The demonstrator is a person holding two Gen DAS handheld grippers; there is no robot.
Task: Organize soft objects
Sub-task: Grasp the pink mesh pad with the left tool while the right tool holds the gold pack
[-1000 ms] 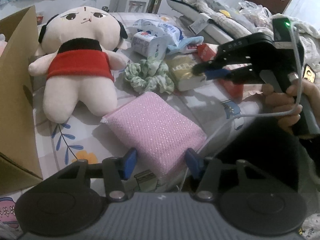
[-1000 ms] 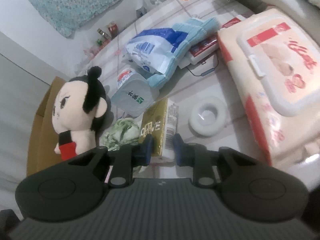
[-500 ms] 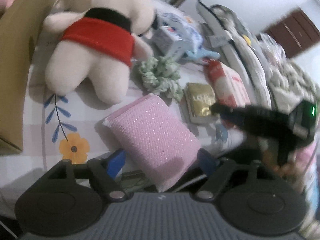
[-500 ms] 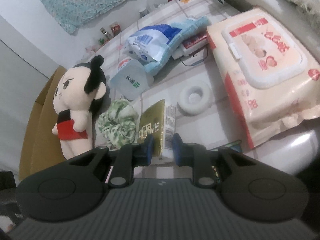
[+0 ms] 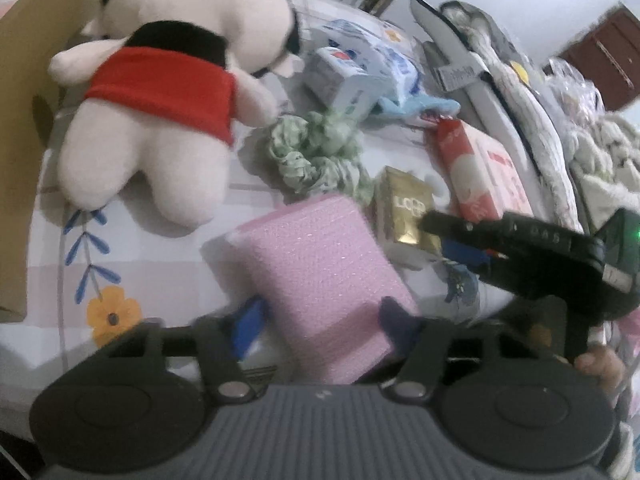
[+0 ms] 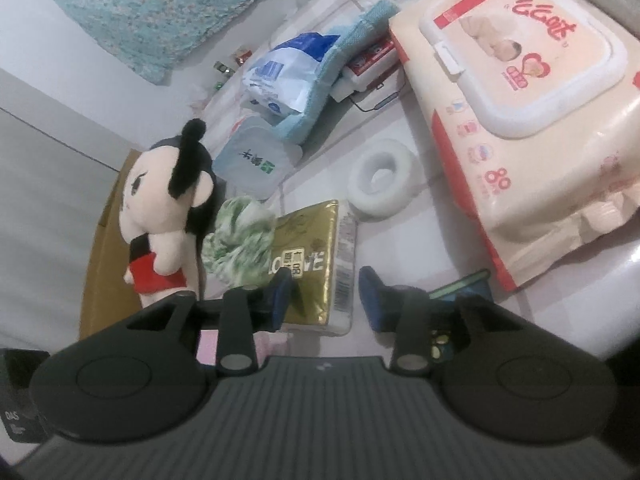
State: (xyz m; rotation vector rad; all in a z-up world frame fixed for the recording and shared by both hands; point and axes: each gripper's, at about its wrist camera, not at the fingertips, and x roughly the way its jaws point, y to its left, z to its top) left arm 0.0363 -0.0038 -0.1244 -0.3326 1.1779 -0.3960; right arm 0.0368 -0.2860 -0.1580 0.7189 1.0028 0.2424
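A pink glittery pad (image 5: 320, 272) lies on the flowered sheet between the fingers of my left gripper (image 5: 322, 324). Its jaws are closing around the pad, and a sliver of gap shows at the left fingertip (image 5: 248, 328). A gold tissue pack (image 6: 308, 248) lies flat under my right gripper (image 6: 326, 300). Those jaws are opening; the pack sits partly between them, clear of the right fingertip (image 6: 372, 300). In the left wrist view the right gripper (image 5: 438, 236) hovers over the gold pack (image 5: 404, 204). A plush doll (image 5: 160, 92) in red and a green scrunchie (image 5: 316, 152) lie beyond.
A cardboard box (image 5: 24, 80) stands at the left beside the doll. A big wet-wipes pack (image 6: 520, 120), a white ring (image 6: 380, 184), blue-and-white packets (image 6: 288, 68) and a light blue cloth (image 6: 352, 44) crowd the far side. Piled bedding (image 5: 500, 92) lies at the right.
The left gripper rolled, spread wider, then narrowed again around the pink pad. The right gripper came down toward the gold pack and its jaws, shut before, have parted.
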